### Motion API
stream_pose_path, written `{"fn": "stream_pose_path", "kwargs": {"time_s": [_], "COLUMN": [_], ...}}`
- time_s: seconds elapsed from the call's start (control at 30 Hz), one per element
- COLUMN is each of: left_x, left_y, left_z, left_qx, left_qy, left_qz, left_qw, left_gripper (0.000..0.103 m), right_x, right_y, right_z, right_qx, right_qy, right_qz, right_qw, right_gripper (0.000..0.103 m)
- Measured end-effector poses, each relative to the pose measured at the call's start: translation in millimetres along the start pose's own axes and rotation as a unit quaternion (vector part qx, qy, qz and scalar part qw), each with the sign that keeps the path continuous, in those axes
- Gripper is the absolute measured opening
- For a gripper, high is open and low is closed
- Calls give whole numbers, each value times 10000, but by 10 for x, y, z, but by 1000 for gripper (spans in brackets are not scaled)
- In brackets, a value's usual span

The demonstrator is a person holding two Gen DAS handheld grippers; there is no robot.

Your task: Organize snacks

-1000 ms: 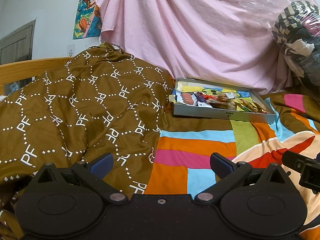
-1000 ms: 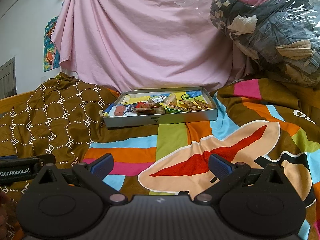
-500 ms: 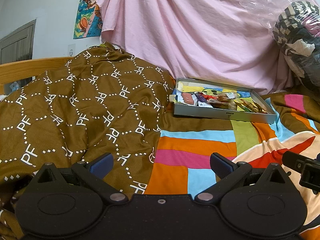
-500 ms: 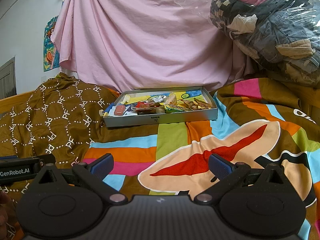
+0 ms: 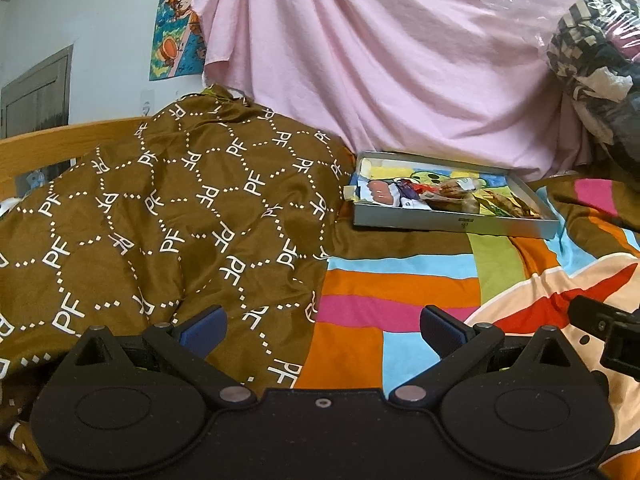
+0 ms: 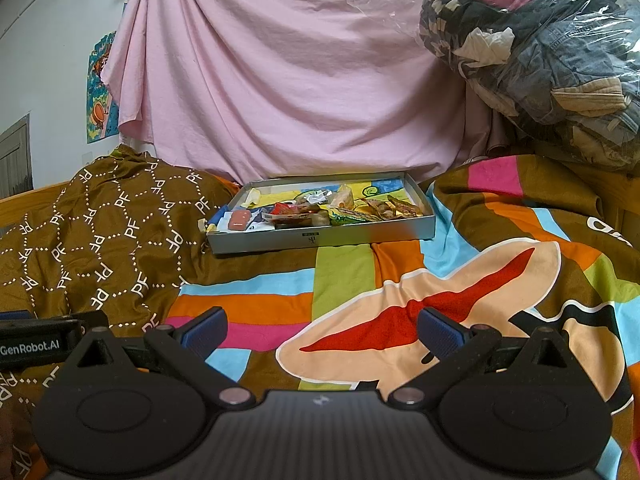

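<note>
1. Left gripper (image 5: 322, 326): jaws spread wide, nothing btwn the 2 blue pads (image 5: 202, 325); hovers low over the bedding, partly over the brown "PF" quilt (image 5: 168, 216), partly over the striped bedspread (image 5: 396, 284).
2. Right gripper (image 6: 322, 327): also released, jaws wide apart, empty; sits above the striped bedspread (image 6: 460, 280) w/ the red-and-peach shape right ahead of its fingers.
3. Snack tray (image 6: 320, 238), a shallow grey box: straight ahead of the right gripper, well apart from it, at the far end of the bedspread. From the left gripper the tray (image 5: 452, 224) is ahead and off to the right.
4. Snacks (image 6: 316, 210) lie loose inside the tray: a pink block (image 6: 239, 220) at its left end, red and green wrappers mid, brownish pieces toward the right end. Exact items too small to tell.
5. Left of the tray, touching its left end: the brown quilt bunched up high.
6. Behind the tray: pink sheet (image 6: 288, 80) hanging down like a backdrop.
7. Ahead-right of the right gripper, up high: clear plastic bag of clothes (image 6: 540, 48).
8. Far left on the wall: cartoon poster (image 5: 178, 20).
9. The 2 grippers are side by side; each one's edge shows in the other's view.
</note>
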State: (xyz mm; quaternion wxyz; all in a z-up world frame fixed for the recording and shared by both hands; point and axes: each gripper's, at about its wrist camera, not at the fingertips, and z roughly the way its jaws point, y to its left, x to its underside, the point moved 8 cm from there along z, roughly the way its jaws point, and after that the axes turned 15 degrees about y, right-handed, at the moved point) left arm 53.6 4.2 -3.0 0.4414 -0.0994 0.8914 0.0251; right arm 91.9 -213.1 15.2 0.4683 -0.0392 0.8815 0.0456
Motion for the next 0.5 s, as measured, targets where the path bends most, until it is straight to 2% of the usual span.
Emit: {"fn": "stream_pose_path", "kwargs": {"time_s": [0.5], "left_x": [4], "left_y": [-9], "left_z": [-4], "left_qx": [-47], "left_qy": [6], "left_qz": [2], "left_qw": [10000], "left_gripper": [102], "right_x": [23], "right_y": [14], "right_z": [10], "right_qx": [1], "right_qy": [22], "right_qz": [20], "right_qw": [10000], "right_gripper": [103]}}
